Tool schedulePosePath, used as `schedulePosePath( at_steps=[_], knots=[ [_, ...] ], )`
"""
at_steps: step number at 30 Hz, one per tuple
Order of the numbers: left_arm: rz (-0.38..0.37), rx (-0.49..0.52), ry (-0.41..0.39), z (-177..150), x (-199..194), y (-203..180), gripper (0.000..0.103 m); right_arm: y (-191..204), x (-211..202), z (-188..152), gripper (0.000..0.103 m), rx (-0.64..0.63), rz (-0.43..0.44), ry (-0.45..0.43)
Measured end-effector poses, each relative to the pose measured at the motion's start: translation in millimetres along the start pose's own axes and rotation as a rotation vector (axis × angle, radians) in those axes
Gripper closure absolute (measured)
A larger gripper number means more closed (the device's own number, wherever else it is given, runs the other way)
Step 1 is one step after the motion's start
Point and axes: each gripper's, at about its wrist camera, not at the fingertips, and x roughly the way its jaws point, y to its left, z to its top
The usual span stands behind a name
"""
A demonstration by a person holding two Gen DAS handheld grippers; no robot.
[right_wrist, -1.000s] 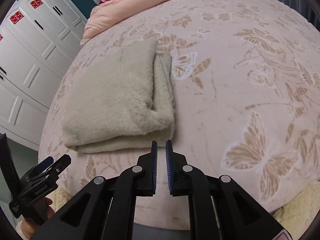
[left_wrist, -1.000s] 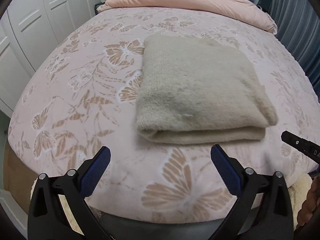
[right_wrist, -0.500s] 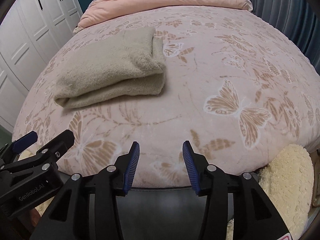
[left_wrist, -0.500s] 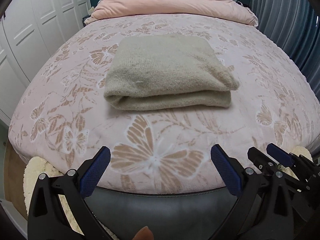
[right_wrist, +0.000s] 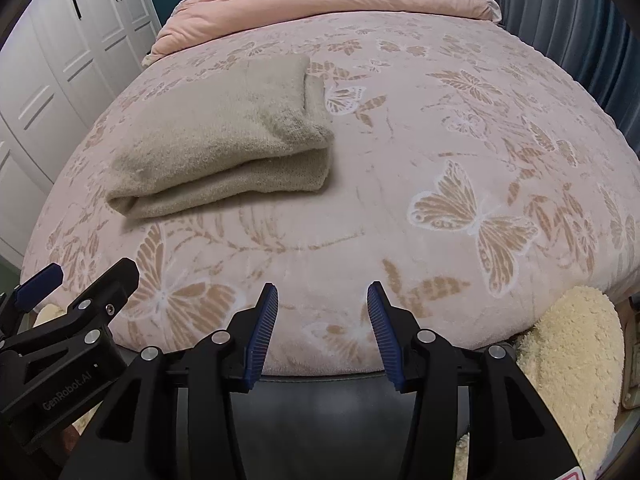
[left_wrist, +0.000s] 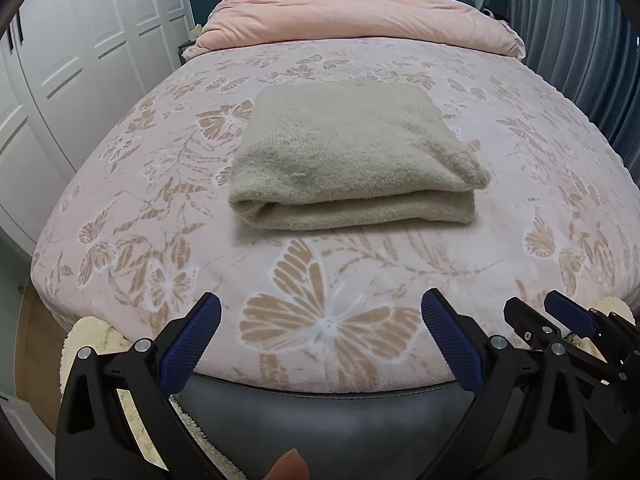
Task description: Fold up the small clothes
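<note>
Both grippers hang empty off the foot of the bed [left_wrist: 120,184]: left gripper [left_wrist: 320,336] spread wide, right gripper [right_wrist: 322,320] parted less, neither touching the folded beige knit garment [left_wrist: 352,160]. Judging the fold done, I'd leave the bundle alone (maybe square its corner). It lies mid-bed on the butterfly blanket, fuzzy, layers stacked, right edges slightly uneven
</note>
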Motion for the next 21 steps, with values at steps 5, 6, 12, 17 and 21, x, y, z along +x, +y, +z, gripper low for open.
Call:
schedulePosePath(
  at_steps=[5, 6, 12, 17, 21],
  knots=[
    [-0.017, -0.024, 0.024, 2.2, 5.3, 6.8, 0.005, 5.2, 1.9, 3.3, 0.057, -0.004, -0.001, 0.004],
    [-0.018, -0.026, 0.026, 2.0, 5.7, 7.5, 0.005, 6.1, 2.0, 3.5, 0.057, -0.006, 0.001, 0.004],
    [-0.012, -0.016, 0.024, 2.7, 7.3, 8.8, 0.005, 11.9, 2.4, 4.1, 0.061, -0.019, -0.004, 0.003],
    [0.003, -0.032, 0.039, 3.1, 11.8, 11.7, 0.005, 18.0, 1.1, 5.4, 0.064, -0.031, -0.01, -0.005],
    [0.042, -0.037, 0.02, 1.4, 10.7, 11.9, 0.005, 22.0, 0.3, 7.2, 0.067, -0.041, -0.019, -0.01]
  ],
)
